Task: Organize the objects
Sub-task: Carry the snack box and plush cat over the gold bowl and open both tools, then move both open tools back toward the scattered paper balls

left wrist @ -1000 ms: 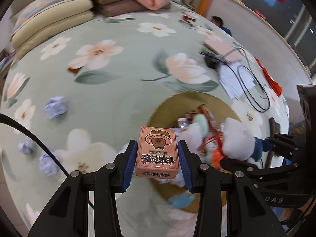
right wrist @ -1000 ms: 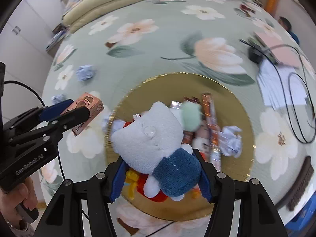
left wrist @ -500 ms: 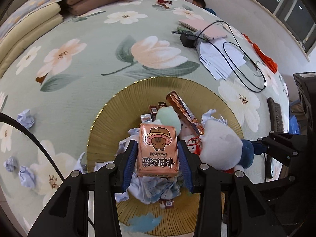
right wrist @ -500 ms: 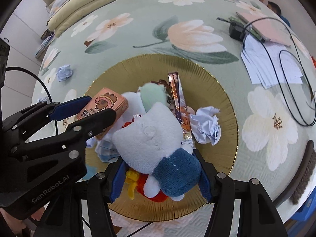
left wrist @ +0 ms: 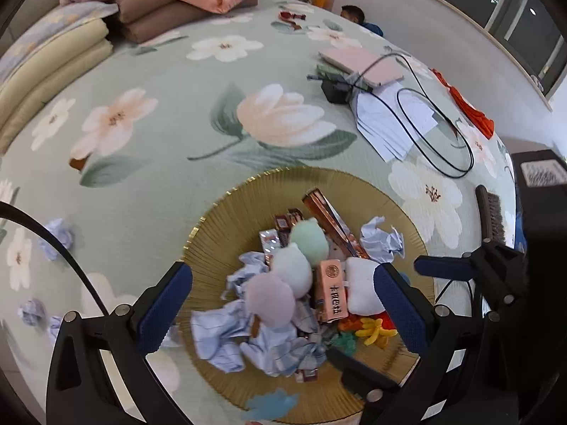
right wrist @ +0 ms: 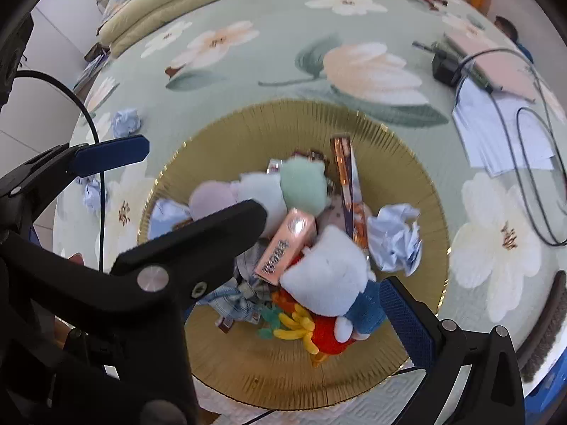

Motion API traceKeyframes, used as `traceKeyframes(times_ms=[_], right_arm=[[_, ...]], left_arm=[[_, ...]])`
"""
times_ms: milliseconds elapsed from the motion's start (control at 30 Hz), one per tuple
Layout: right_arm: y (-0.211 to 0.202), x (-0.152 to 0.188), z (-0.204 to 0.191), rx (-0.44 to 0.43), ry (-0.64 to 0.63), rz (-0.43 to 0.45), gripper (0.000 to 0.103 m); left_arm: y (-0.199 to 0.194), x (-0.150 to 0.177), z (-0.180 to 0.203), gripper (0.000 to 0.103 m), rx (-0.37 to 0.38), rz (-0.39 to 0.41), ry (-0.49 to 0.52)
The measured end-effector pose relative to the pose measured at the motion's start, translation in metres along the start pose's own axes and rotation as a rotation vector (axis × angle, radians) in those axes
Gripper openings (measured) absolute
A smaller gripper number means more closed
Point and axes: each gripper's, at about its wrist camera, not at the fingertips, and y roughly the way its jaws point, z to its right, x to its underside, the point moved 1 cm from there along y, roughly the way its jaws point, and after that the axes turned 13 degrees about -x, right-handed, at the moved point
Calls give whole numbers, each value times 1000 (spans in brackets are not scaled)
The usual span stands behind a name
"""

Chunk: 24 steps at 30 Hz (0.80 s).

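Below my left gripper (left wrist: 283,294), whose jaws are opening with nothing pressed between the pads, the pink snack box (left wrist: 331,292) lies in the gold tray (left wrist: 226,219), its long axis running away from me, touching the white plush toy (right wrist: 329,272). My right gripper (right wrist: 407,304) is likewise opening, clear of that toy. Loose paper balls (left wrist: 58,235) sit left of the tray, nearer my left gripper, I judge, with open bedspread (left wrist: 149,191) around them.
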Motion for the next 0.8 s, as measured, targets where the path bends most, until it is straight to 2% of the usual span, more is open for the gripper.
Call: traceKeyframes(times_ms=[233, 433, 633, 733, 800], right_arm=[[-18, -23, -26, 15, -12, 35, 103], [-13, -49, -75, -23, -72, 48, 103], [20, -69, -140, -74, -181, 16, 103], [49, -73, -186, -68, -287, -18, 103], [74, -71, -213, -75, -358, -51, 103]], left_arm=[[-19, 3, -64, 103, -104, 12, -79], [-19, 42, -181, 103, -235, -40, -257], [-3, 88, -294, 103, -378, -115, -415], [14, 103, -331, 103, -423, -150, -433], [27, 108, -345, 103, -420, -169, -442]])
